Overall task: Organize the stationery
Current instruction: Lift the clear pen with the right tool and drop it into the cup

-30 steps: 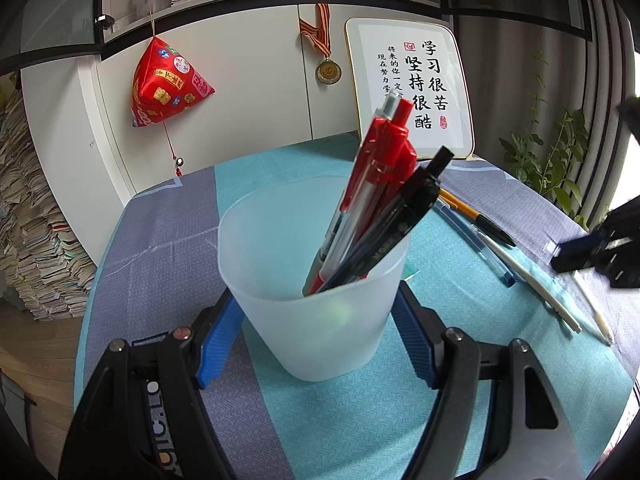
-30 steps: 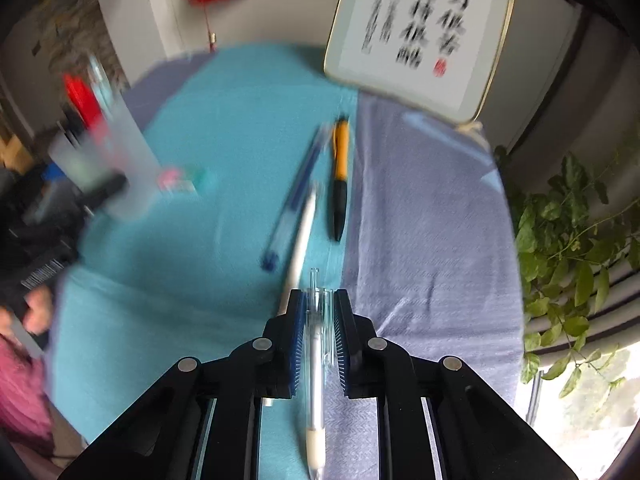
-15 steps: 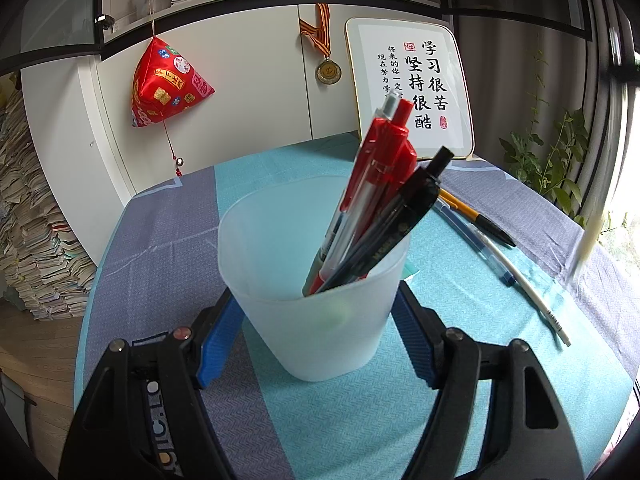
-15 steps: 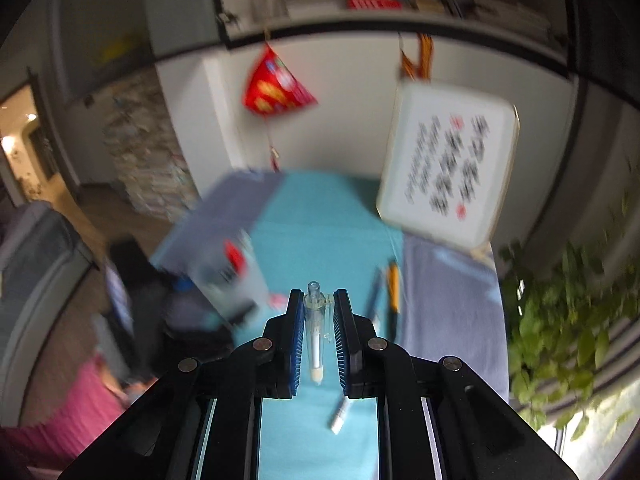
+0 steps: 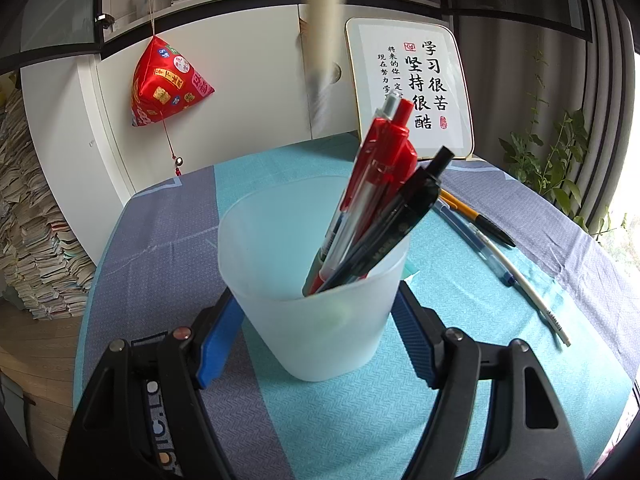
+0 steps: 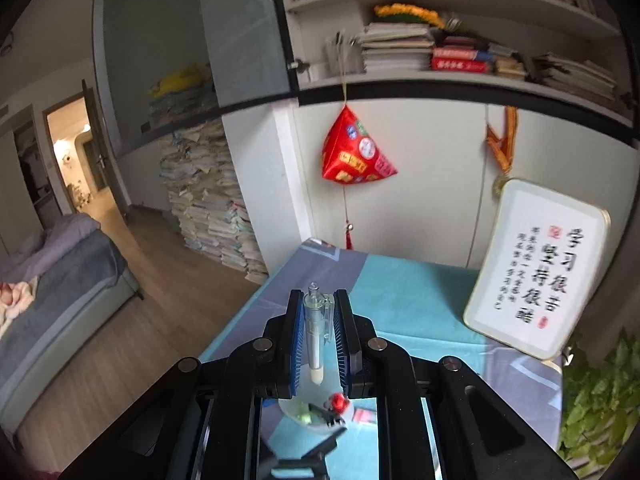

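My left gripper [image 5: 316,320] is shut on a translucent white cup [image 5: 312,280] that stands on the table; its blue pads press both sides. Red and black pens [image 5: 380,208] lean in the cup. My right gripper [image 6: 318,336] is shut on a clear pen with a white grip [image 6: 315,340]. That pen hangs tip down, directly over the cup [image 6: 316,408] seen below between the fingers. In the left wrist view the same pen [image 5: 322,40] shows as a blurred streak above the cup. An orange-black pen [image 5: 476,218], a blue pen [image 5: 476,246] and a white pen [image 5: 540,304] lie on the cloth at right.
A blue and purple cloth [image 5: 168,224] covers the round table. A framed calligraphy board [image 5: 412,88] leans on the white cabinet at the back. A red pouch [image 5: 168,84] hangs from the cabinet. A plant [image 5: 548,160] stands at the right, stacked papers [image 5: 32,232] at the left.
My right gripper rose from the table with the clear pen and swung left until it hung over the cup. The left gripper and cup stayed still.
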`<state>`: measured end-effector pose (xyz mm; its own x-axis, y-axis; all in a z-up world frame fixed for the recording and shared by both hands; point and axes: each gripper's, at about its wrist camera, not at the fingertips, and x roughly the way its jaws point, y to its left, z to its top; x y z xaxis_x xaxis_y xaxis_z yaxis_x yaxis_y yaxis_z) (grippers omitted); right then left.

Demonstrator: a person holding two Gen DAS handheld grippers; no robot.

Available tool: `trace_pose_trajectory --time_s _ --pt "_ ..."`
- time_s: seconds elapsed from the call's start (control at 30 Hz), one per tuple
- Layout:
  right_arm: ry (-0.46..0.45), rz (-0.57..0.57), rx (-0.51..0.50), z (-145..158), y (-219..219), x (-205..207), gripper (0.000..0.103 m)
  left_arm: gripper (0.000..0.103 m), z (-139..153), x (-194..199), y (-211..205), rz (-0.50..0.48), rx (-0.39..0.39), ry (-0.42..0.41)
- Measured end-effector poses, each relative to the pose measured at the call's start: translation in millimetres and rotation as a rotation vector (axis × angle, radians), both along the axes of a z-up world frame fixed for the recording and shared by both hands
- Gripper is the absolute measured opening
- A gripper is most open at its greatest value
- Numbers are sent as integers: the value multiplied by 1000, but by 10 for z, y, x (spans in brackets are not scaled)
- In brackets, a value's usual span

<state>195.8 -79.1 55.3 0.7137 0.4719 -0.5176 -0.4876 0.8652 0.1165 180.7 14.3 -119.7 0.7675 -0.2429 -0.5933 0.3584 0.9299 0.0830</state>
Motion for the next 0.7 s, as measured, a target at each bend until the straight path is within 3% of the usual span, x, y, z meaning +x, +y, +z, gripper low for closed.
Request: trace_pose_trajectory --time_s 0.3,0.7 --pt "76 6 -58 -466 113 254 15 72 -1 -3 -21 -1 7 -2" --pt "160 21 -56 -676 44 301 15 72 4 5 -20 -3 6 0"
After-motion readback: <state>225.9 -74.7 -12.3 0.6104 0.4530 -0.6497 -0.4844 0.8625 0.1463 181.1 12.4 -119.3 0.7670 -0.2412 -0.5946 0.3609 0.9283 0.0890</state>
